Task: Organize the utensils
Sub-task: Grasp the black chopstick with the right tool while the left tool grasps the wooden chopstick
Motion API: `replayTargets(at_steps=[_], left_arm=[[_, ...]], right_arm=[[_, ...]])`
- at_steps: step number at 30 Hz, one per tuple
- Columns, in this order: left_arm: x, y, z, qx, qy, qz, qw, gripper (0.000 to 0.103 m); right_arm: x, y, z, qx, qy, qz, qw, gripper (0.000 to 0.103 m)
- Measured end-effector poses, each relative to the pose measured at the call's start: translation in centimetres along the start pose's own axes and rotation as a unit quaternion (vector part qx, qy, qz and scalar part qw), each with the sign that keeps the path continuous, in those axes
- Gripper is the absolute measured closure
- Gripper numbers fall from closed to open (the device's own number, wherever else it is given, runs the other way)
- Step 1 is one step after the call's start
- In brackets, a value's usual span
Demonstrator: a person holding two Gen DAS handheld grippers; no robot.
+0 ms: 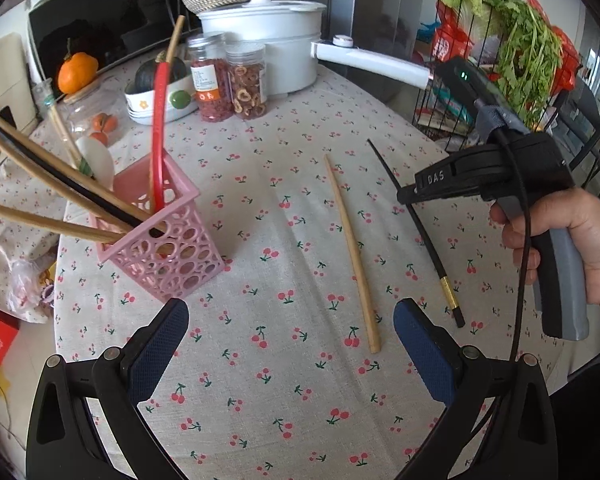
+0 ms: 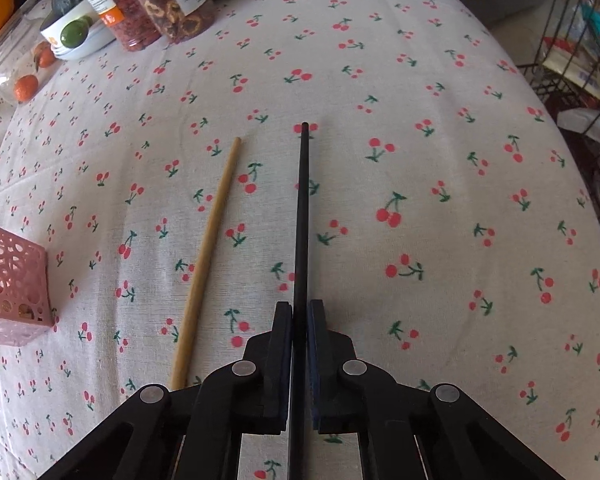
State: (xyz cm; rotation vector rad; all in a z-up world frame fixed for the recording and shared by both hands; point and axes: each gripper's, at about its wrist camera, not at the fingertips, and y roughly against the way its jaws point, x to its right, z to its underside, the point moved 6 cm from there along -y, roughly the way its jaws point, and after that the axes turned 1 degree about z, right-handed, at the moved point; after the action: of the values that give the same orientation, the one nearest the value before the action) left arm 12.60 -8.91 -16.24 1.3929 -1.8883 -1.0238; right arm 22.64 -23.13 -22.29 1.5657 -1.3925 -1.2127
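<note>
A black chopstick runs straight out from my right gripper, whose pads are shut on it near its thick end. From the left wrist view the same black chopstick shows under the right gripper's body, which a hand holds. A wooden chopstick lies loose on the cherry-print cloth. The pink perforated holder stands at the left with several chopsticks and a red utensil in it. My left gripper hangs open above the cloth.
At the back of the table stand a white pot with a long handle, two clear jars of dried fruit, a bowl and an orange. A wire rack with greens stands off the right edge.
</note>
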Motion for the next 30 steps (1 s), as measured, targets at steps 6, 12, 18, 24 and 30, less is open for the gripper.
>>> replayTargets(at_steps=[6,12,18,24,30], left_arm=[[3.3,-3.8,-2.9,-0.035,0.007,0.01,0.9993,0.0],[4.2,-8.7,-7.1,-0.064,0.047,0.029,0.9964,0.032],[4.1,-12.9,-8.9,-0.094,0.07,0.031,0.9926,0.061],[4.0,-14.8,-8.9,-0.114,0.05,-0.005,0.9922,0.087],[4.1,-12.7,-8.5,-0.099,0.038,0.002,0.9944,0.097]], right_arm=[[2.6,2.5,0.6,0.012,-0.024,-0.027,0.999,0.1],[5.2,3.4,1.1,0.012,-0.052,-0.048,0.997,0.099],[6.1,3.8,0.9,0.013,-0.058,-0.068,0.996,0.099],[5.5,4.4,0.8,0.02,-0.046,-0.076,0.996,0.099],[5.5,5.1,0.6,0.035,-0.047,-0.072,0.996,0.099]])
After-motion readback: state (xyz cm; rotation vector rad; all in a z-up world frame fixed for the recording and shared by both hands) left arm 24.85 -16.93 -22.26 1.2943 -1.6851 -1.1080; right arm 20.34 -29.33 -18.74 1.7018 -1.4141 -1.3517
